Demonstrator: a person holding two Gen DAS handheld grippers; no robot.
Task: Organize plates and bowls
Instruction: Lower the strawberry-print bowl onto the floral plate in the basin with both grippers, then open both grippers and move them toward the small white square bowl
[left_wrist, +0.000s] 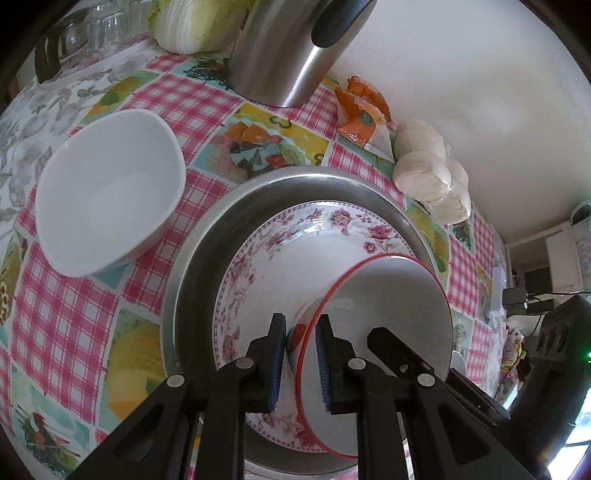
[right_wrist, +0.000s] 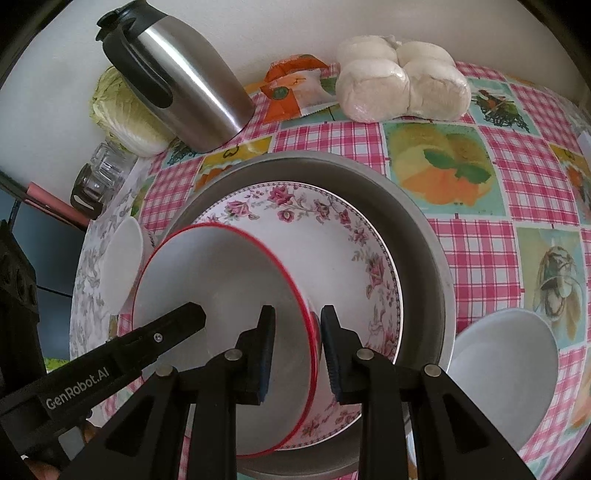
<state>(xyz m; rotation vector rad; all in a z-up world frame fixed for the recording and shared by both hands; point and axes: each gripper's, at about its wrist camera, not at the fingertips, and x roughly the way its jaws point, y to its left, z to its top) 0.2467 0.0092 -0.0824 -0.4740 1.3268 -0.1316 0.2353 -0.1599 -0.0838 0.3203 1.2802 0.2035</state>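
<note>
Currently, step: we are lowering the red-rimmed bowl (left_wrist: 388, 332) onto the floral plate (left_wrist: 295, 251), both grippers on it.
Bowl: tilted, held over the floral plate's well; we cannot tell whether its foot touches the plate yet.
Left gripper (left_wrist: 301, 363): pads pinch the bowl's rim on one side, one pad inside, one outside on the red pattern.
Right gripper (right_wrist: 297, 354): same pinch on the opposite rim, wall between the pads.
Stack: floral plate sits in the metal tray (left_wrist: 199, 251), roughly centred.
Still loose: white square bowl (left_wrist: 110, 192) beside the tray on the checked tablecloth (left_wrist: 66, 314); the right wrist view shows another white bowl (right_wrist: 506, 376) just beside the tray's other side.
Background: steel jug (right_wrist: 184, 85), cabbage (right_wrist: 122, 114), wrapped buns (right_wrist: 402, 85), orange packet (right_wrist: 291, 85), all well clear near the wall.
Next move, our read: level the bowl, seat it centred, then spread both grippers together so it doesn't tip.
Risk: uneven release could skid it on glaze.
</note>
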